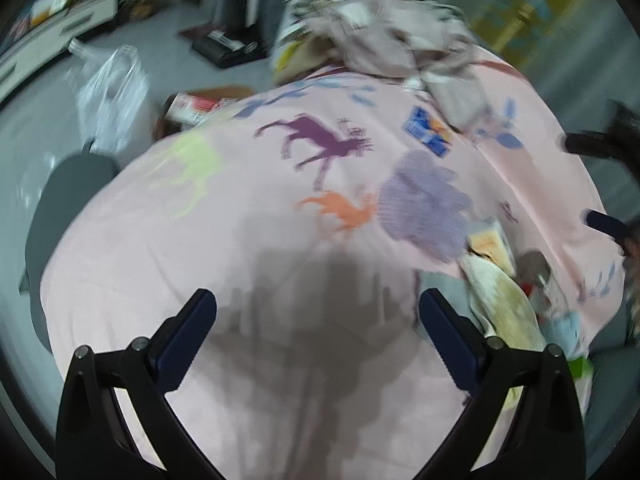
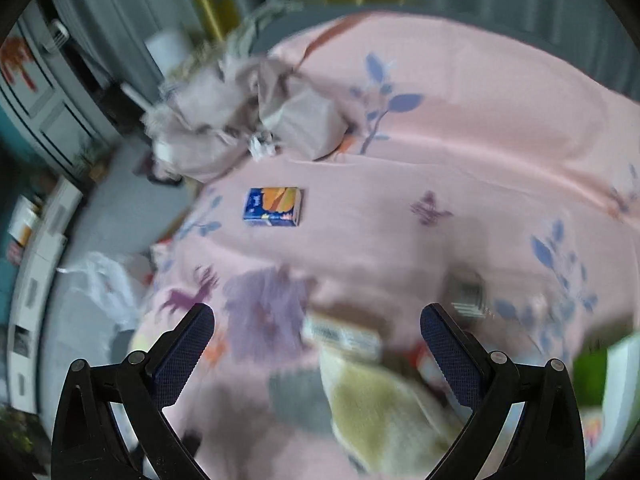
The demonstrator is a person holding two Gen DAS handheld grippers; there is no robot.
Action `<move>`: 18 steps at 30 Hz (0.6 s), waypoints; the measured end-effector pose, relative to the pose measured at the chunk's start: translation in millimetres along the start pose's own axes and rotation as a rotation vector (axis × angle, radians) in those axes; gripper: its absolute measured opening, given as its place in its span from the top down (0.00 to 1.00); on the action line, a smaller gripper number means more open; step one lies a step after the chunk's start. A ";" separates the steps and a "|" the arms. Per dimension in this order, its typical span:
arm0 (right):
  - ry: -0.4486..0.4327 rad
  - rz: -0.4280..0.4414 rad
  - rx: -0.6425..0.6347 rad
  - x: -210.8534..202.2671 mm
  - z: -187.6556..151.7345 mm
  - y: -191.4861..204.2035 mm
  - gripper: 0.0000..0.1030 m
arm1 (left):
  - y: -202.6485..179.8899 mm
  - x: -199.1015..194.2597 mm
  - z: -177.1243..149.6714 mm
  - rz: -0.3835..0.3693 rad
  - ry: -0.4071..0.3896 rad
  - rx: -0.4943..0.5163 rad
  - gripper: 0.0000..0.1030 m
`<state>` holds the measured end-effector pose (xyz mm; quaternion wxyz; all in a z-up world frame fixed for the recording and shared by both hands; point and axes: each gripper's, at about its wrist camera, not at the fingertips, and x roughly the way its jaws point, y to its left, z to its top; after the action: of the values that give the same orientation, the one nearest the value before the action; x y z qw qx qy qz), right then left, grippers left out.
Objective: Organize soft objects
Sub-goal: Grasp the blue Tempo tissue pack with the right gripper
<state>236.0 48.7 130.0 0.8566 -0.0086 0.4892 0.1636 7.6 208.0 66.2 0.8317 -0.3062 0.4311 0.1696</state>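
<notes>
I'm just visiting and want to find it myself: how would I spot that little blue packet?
Find the pink sheet printed with deer and leaves. The small blue and orange packet lies alone on it, just below the crumpled grey-beige clothes: it is flat, boxy and glossy.

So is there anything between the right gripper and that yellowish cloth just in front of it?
Nothing visible. The right gripper is open and the yellowish cloth lies directly below its spread fingers on the pink sheet.

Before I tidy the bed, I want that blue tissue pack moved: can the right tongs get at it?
Probably yes: the blue tissue pack lies alone on the pink sheet, and the right tongs are open and empty.
</notes>
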 end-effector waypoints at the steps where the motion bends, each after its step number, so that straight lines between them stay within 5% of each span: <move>1: 0.009 0.019 0.011 18.0 10.6 5.3 0.00 | 6.1 1.2 2.3 0.006 0.005 -0.029 0.03; 6: 0.083 0.021 0.013 117.4 42.0 33.7 0.00 | 12.6 3.2 5.9 0.004 0.012 -0.067 0.03; 12: 0.042 -0.062 -0.085 164.8 48.8 61.2 0.00 | 1.3 7.8 5.7 0.055 -0.014 -0.005 0.03; 14: 0.033 -0.088 -0.091 173.7 45.3 61.7 0.26 | -1.4 10.2 4.5 0.075 -0.017 0.012 0.03; 18: 0.040 -0.023 -0.022 158.6 36.9 40.7 0.26 | -2.1 13.9 4.2 0.088 -0.012 0.026 0.03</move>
<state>329.3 136.8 21.9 0.8482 -0.0269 0.5045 0.1592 19.2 209.4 57.4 0.8299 -0.2751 0.4412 0.2025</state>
